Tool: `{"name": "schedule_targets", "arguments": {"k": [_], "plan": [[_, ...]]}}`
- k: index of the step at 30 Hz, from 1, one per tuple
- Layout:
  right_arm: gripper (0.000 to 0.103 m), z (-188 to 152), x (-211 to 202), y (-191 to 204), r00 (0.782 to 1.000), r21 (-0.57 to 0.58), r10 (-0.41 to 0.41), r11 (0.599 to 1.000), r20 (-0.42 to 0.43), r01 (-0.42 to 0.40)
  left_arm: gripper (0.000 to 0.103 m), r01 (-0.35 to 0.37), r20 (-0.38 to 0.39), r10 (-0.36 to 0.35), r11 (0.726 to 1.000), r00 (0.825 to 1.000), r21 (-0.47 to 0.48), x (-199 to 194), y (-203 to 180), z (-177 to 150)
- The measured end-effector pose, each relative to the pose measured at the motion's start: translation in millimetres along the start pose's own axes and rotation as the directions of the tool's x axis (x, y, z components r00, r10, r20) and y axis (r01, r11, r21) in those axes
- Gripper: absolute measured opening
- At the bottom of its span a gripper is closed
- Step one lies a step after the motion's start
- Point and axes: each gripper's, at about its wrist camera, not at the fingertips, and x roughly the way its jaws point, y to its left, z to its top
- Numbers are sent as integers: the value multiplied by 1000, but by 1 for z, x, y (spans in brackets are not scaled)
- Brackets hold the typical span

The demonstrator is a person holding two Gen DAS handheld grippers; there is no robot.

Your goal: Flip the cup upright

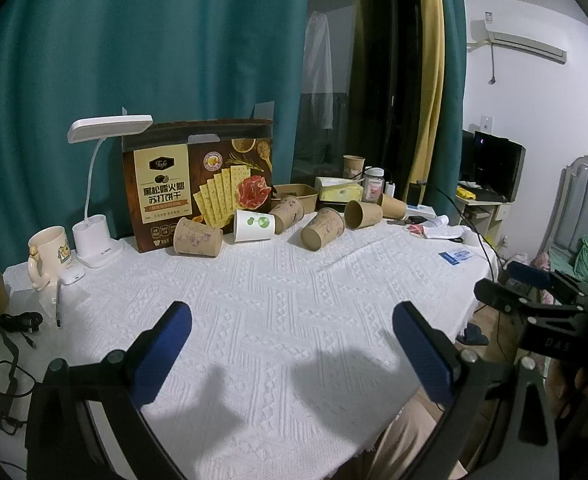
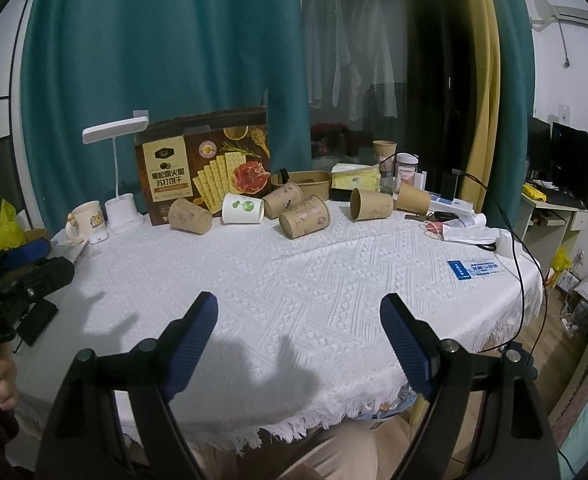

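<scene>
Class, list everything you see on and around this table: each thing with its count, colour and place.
Tipped paper cups: five brown, one white, back row.
Upright paper cup: one, brown, far back.
Cracker box: one, brown, behind cups.
Desk lamp: one, white, back left.
Mug: one, cream, left.
Jar: one, clear, back right.
Tablecloth: one, white.
Left hand-held gripper: open, empty.
Right hand-held gripper: open, empty.

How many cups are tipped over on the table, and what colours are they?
Brown paper cups lying on their sides: 5
White paper cup with green print, lying on its side: 1
Total tipped over: 6
</scene>
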Motion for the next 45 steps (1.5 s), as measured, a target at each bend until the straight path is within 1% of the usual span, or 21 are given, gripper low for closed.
{"name": "schedule_targets", "arguments": {"k": [22,38,45], "plan": [[81,-1,-1,0,1000,-1,-1,1000,2,1,100,4,2,-4,1000,1000,2,-1,-1,3],[81,-1,-2,1,1000,-1,-1,1000,4,1,100,9,1,-9,1000,1000,5,-1,-9,6],[81,1,6,-1,1000,0,-1,1000,-6,1,100,10,-2,-10,999,1000,33,8,-10,12]]}}
